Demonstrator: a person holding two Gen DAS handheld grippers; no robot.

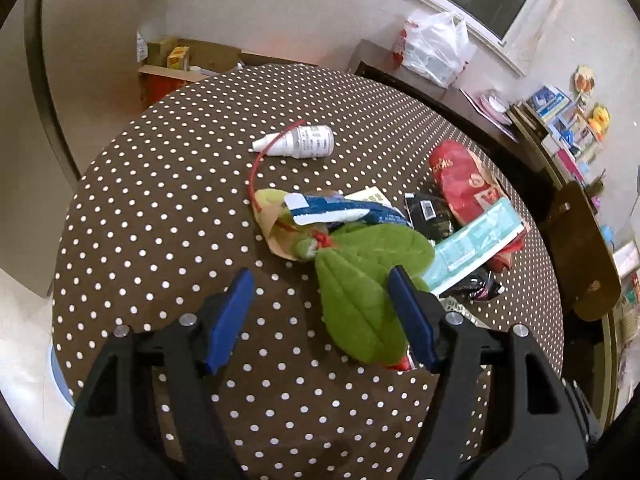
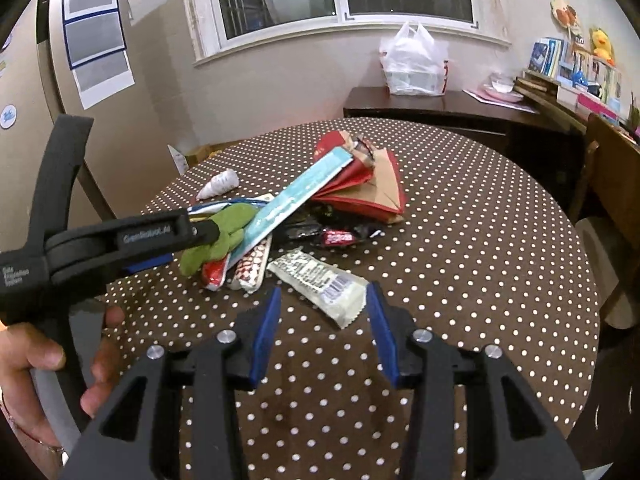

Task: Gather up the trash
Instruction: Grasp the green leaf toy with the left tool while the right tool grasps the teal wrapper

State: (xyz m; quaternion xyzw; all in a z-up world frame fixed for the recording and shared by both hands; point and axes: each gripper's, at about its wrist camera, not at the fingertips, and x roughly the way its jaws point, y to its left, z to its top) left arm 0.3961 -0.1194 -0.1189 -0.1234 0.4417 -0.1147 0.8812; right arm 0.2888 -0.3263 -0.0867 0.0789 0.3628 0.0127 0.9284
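Observation:
A pile of trash lies on the round polka-dot table (image 1: 160, 208): green felt leaves (image 1: 360, 280), a blue-and-white wrapper (image 1: 336, 210), a teal strip packet (image 1: 472, 244), a red snack bag (image 1: 464, 176) and a black wrapper (image 1: 428, 216). A white bottle (image 1: 300, 142) lies apart, farther back. My left gripper (image 1: 322, 300) is open, low over the table, with the green leaves between its fingers. My right gripper (image 2: 322, 312) is open just in front of a white wrapper (image 2: 320, 280). The right wrist view also shows the left gripper (image 2: 208, 236) at the green leaves (image 2: 224, 236), and the teal packet (image 2: 296, 196).
A dark sideboard (image 2: 440, 108) with a white plastic bag (image 2: 414, 64) stands behind the table under the window. A wooden chair (image 1: 580, 252) is at the table's right side. Shelves with books and toys (image 2: 576, 68) are at the far right. Cardboard boxes (image 1: 176, 64) sit on the floor beyond.

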